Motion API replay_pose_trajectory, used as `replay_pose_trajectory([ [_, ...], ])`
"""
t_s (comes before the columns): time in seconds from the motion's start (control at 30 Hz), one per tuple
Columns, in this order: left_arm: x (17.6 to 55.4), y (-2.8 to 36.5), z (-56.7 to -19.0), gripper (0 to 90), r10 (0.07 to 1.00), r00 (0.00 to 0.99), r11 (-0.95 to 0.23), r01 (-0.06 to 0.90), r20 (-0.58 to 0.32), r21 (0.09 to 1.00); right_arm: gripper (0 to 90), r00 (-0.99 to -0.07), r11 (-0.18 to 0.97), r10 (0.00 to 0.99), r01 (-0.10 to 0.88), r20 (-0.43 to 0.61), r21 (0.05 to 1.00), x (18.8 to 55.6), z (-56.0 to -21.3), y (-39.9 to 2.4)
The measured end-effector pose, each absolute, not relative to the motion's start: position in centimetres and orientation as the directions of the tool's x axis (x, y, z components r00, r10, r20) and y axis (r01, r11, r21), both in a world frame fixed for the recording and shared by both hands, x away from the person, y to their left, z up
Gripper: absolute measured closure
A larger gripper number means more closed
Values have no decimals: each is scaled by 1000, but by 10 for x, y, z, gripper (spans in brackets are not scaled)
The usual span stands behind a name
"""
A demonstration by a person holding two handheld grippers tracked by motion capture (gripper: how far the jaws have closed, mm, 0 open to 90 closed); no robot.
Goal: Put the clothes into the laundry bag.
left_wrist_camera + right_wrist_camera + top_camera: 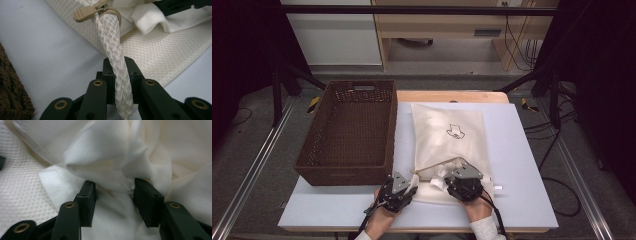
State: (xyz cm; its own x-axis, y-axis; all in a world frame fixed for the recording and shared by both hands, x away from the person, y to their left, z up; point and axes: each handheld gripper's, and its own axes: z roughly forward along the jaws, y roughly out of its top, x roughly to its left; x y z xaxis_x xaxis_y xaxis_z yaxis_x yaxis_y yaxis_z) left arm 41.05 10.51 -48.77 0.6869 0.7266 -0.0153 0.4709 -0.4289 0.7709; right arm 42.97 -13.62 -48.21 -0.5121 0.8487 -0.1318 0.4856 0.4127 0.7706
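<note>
A cream mesh bag [452,135] lies flat on the table, its opened zip end toward me. In the left gripper view, my left gripper [119,72] is shut on a white braided cord [112,45] that runs up to the tan zipper pull [85,13]. Seen from above, the left gripper [409,182] sits at the bag's near left corner. My right gripper [113,192] reaches into the bag mouth, its jaws pinching a bunched fold of white cloth [105,162]. From the high view, the right gripper [449,181] is beside the left one, with the white cloth [438,181] poking out of the bag.
An empty brown wicker basket [347,167] stands left of the bag, its corner close to my left gripper. The pale blue table [522,165] has bare surface right of the bag. Beyond the far edge is a wooden ledge, then floor and cables.
</note>
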Motion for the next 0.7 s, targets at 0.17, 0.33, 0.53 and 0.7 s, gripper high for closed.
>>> replay_pose_trajectory([
  [0.17, 411, 105, -488, 799, 726, 688, -426, 475, -23, 770, 776, -495, 408, 860, 515, -127, 754, 440, -481, -128],
  [0.33, 411, 105, -488, 803, 724, 689, -427, 473, -22, 770, 845, -473, 400, 870, 517, -137, 757, 455, -480, -123],
  [0.53, 411, 106, -488, 807, 723, 691, -426, 476, -28, 770, 852, -402, 357, 902, 495, -156, 793, 482, -477, -124],
  [0.7, 411, 106, -488, 808, 722, 691, -424, 477, -31, 770, 834, -368, 348, 914, 492, -172, 798, 496, -486, -127],
])
